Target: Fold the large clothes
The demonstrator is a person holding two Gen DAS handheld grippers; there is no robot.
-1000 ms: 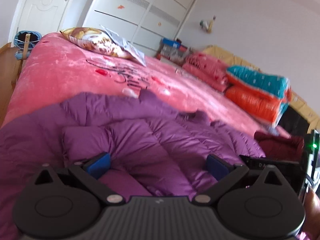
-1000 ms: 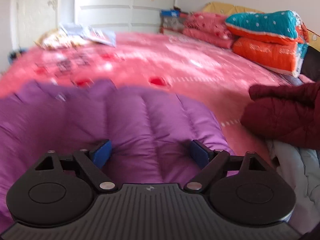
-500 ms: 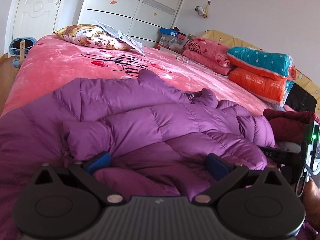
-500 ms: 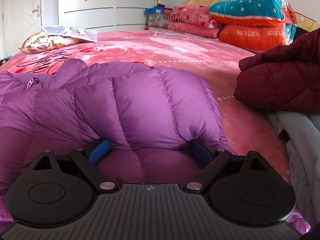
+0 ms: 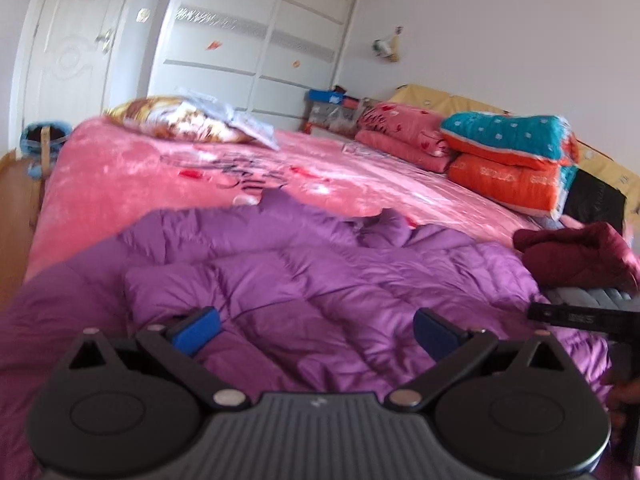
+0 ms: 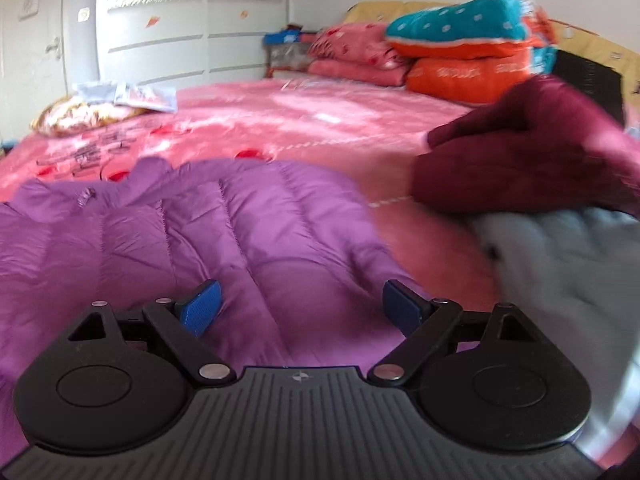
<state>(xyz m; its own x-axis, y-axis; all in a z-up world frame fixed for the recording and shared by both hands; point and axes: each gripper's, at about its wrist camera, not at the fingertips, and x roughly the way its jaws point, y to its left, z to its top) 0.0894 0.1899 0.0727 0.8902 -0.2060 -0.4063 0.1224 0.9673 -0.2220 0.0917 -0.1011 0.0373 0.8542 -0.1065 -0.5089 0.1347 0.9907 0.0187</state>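
Note:
A purple quilted down jacket [image 5: 304, 280] lies spread on the pink bed, also filling the lower left of the right wrist view [image 6: 180, 232]. My left gripper [image 5: 316, 330] hovers just above the jacket, jaws wide open, nothing between the blue pads. My right gripper [image 6: 300, 306] is open too, above the jacket's right side near its edge. The other gripper's black body [image 5: 580, 316] shows at the right edge of the left wrist view.
A dark red jacket [image 6: 520, 148] lies on a grey garment [image 6: 568, 264] right of the purple one. Folded quilts [image 5: 512, 164] are stacked at the back right and a patterned pillow [image 5: 172, 122] at the far left. The pink bedspread [image 5: 140, 176] stretches toward white wardrobes [image 5: 256, 36].
Both grippers have lifted and tilted up from the jacket, staying open. The jacket lies flatter and lower in both views than half a second ago.

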